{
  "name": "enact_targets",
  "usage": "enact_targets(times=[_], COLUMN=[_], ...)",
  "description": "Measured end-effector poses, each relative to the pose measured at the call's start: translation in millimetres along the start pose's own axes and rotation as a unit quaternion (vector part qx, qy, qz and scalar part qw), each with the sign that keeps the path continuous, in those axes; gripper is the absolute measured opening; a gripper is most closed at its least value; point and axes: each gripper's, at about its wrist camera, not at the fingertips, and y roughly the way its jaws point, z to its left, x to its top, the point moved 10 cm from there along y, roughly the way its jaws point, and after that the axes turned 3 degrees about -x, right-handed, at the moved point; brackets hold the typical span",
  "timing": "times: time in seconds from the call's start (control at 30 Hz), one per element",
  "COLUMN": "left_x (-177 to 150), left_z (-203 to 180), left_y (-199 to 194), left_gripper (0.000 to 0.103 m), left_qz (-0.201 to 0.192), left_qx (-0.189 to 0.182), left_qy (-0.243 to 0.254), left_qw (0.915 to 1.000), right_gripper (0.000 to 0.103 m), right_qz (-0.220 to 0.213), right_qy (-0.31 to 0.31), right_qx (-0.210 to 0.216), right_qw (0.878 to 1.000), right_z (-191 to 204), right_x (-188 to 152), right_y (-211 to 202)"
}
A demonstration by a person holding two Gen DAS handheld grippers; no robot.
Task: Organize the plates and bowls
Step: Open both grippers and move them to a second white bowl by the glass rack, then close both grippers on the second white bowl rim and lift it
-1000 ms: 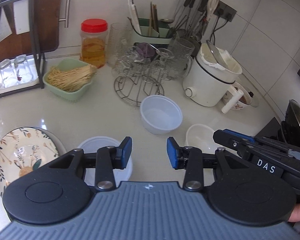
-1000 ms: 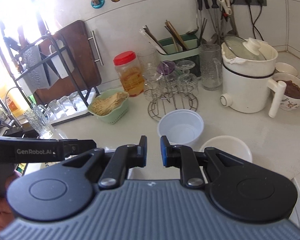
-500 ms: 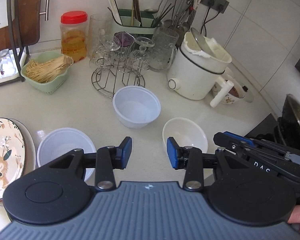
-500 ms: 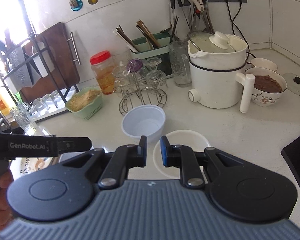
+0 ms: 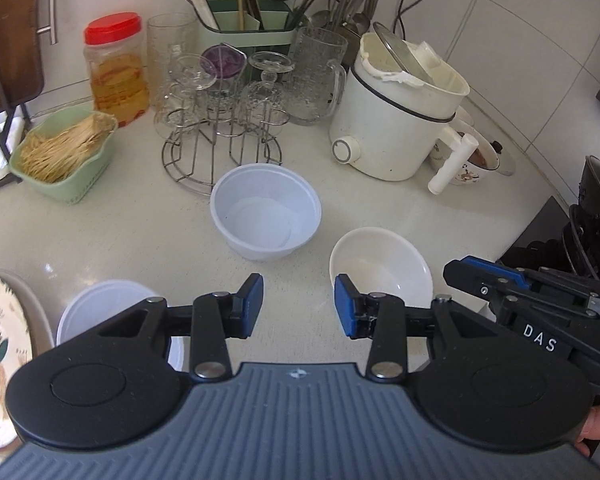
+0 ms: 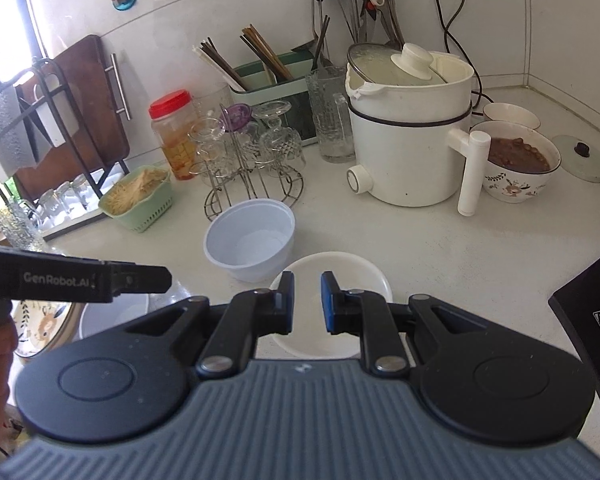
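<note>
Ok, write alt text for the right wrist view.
The open right gripper hovers above a shallow white bowl on a pale countertop, with a deeper white plastic bowl just beyond. Behind stand a glass rack and white electric pot.

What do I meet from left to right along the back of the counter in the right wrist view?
Green basket → red-lidded jar → glass rack → white cooker → brown-filled bowl → glass lid.

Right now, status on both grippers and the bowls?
Left gripper open, empty. Right gripper part open, empty, over the white ceramic bowl. Plastic bowl upright beside it, apparently touching. Nothing between fingers and bowl.
</note>
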Motion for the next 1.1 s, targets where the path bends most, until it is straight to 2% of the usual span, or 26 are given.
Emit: enact_targets(times=[0.33,0.53,0.57,0.6,0.63,0.67,0.77,0.93,1.1], left_x=[26.3,40.4,42.0,43.4,44.8,46.3,50.3,55.3,62.9], left_z=[15.0,38.0,43.0,48.4,53.0,56.5,65.3,76.4,89.8], left_y=[31.0,48.8,52.3,56.3,60.0,63.1,74.6,100.0,121.2], left_gripper=[0.045,0.047,0.052,0.053,0.054,0.054,0.055,0.055,0.055], left_qz=[0.007,0.014,0.015,0.017,0.021,0.023,0.029,0.045,0.04], left_qx=[-0.016,-0.011,-0.009,-0.005,-0.002,-0.001,0.003,-0.007,0.006], left_qy=[-0.01,-0.012,-0.016,-0.019,-0.022,-0.024,-0.022,-0.026,-0.036], left_qw=[0.9998,0.9998,0.9997,0.9996,0.9995,0.9995,0.9993,0.9986,0.9985], right_gripper=[0.018,0.019,0.023,0.028,0.04,0.043,0.043,0.043,0.042], right_qz=[0.001,0.002,-0.001,-0.002,-0.004,-0.003,0.016,0.022,0.036], right_qy=[-0.013,0.001,0.007,0.016,0.026,0.033,0.049,0.058,0.041], right_qx=[-0.013,-0.022,-0.026,-0.029,-0.028,-0.027,-0.022,-0.015,0.009], right_qw=[1.0,1.0,1.0,0.999,0.999,0.999,0.998,0.998,0.998], right_z=[-0.8,-1.4,-3.1,-4.9,-6.1,-6.6,-6.1,-4.7,7.5], right_x=[14.1,21.0,23.1,24.7,25.6,25.6,26.1,34.3,40.8], right_y=[25.0,42.8,46.1,49.9,54.4,58.9,75.0,99.2,130.6])
